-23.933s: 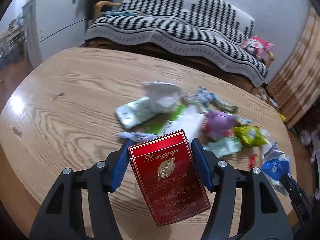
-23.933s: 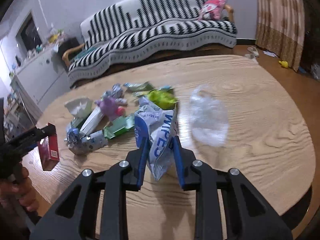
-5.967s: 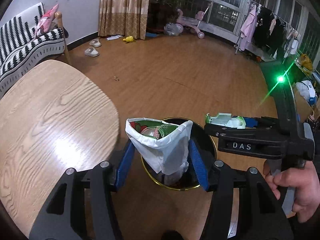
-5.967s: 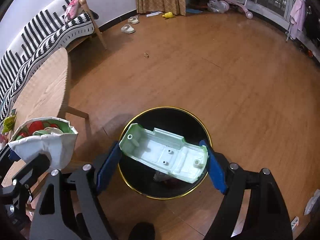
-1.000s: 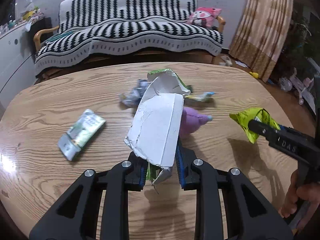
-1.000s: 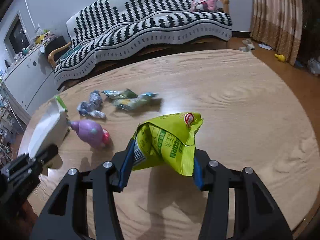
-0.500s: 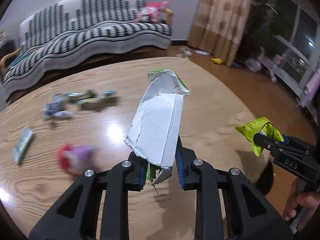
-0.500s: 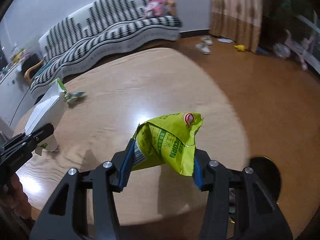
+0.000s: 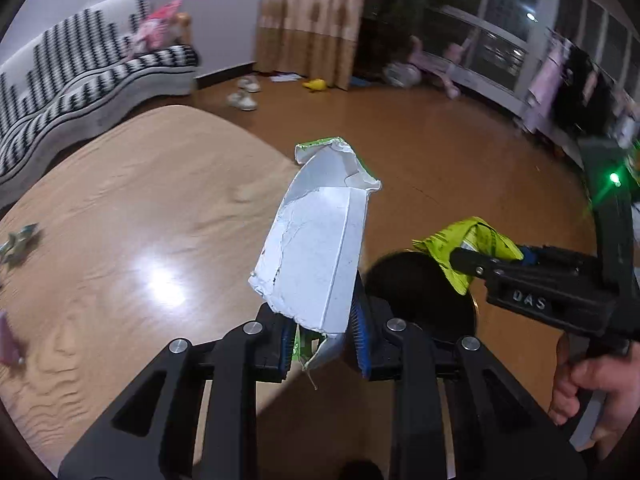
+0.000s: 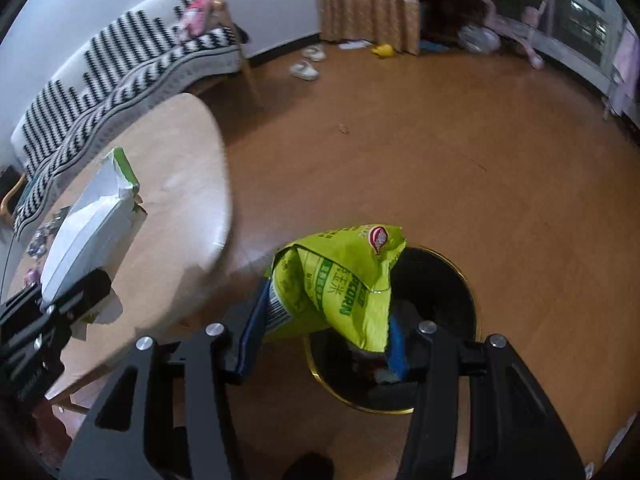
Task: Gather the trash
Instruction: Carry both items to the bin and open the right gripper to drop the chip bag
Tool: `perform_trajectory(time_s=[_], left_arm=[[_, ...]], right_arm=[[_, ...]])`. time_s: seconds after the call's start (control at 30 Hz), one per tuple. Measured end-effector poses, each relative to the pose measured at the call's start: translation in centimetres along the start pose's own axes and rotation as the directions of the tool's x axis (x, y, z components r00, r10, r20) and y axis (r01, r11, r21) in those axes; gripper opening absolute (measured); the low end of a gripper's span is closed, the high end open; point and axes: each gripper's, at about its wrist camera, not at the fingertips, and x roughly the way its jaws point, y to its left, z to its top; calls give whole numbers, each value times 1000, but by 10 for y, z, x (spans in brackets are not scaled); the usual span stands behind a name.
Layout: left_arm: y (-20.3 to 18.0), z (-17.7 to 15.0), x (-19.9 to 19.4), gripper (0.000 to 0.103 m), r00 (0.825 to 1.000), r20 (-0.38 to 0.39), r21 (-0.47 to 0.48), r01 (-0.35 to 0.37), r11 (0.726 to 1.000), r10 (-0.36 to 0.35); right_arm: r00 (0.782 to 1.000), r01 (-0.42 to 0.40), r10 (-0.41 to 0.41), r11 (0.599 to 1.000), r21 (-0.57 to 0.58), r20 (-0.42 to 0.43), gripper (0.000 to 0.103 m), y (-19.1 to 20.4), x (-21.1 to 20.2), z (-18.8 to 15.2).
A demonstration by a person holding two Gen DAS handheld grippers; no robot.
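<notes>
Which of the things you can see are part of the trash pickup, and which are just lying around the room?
Part of the job:
- torn white carton, in left gripper
- green snack bag, in right gripper
- black bin
- wrappers on table

Lying about:
- slippers
- striped sofa
- yellow toy

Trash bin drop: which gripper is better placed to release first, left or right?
Right. Its gripper holds the yellow-green snack bag right over the black bin; the left gripper and its white carton sit beside the bin, over the table edge.

"DAS" on right hand-held gripper (image 9: 476, 258); snack bag (image 10: 340, 280) prob. "CORN".
</notes>
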Motion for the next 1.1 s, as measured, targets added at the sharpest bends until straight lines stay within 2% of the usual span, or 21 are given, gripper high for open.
perform_trajectory(time_s=[0.13,0.3,0.7,0.8,0.87,1.1], left_arm=[[-19,0,14,24,1000,-19,35,17,999,-17],[-31,0,26,24,999,-33,47,31,998,-29],[-47,4,42,24,998,-49,60,50,997,-47],[-47,5,45,24,997,-54,65,52,997,-48],[-46,5,47,24,997,-58,65,54,996,-50],[-54,2,57,24,993,-86,83,89,993,-82]], right_arm=[[999,28,-26,999,40,-41,50,-30,6,-8],[997,42,-37,997,66,-61,50,-47,9,-14],[996,49,-44,995,83,-72,51,-47,17,-6],[997,49,-42,994,96,-68,55,-51,16,-7],[997,47,-41,993,110,-59,73,-54,14,-7],[997,71,-67,986,153,-27,78,-67,5,-9]])
